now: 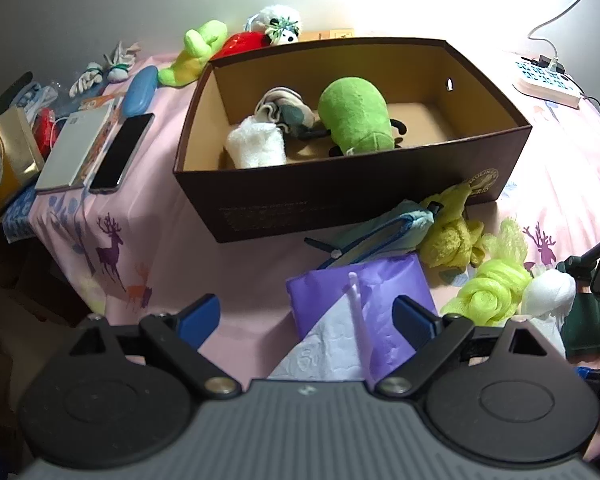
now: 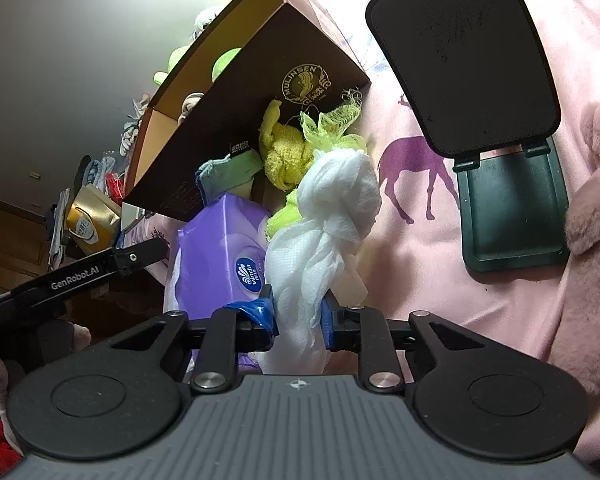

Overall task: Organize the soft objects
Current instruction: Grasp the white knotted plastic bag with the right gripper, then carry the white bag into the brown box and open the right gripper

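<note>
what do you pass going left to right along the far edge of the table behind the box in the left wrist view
knotted white gloves → blue case → lime green plush → red plush → white panda plush → brown box corner → white power strip

left tool (image 1: 306,318) spread wide, right tool (image 2: 298,318) clamped shut

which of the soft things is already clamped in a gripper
The white knotted gauze cloth, pinched in the right gripper; the yellow towel and neon mesh bundle lie loose.
</note>
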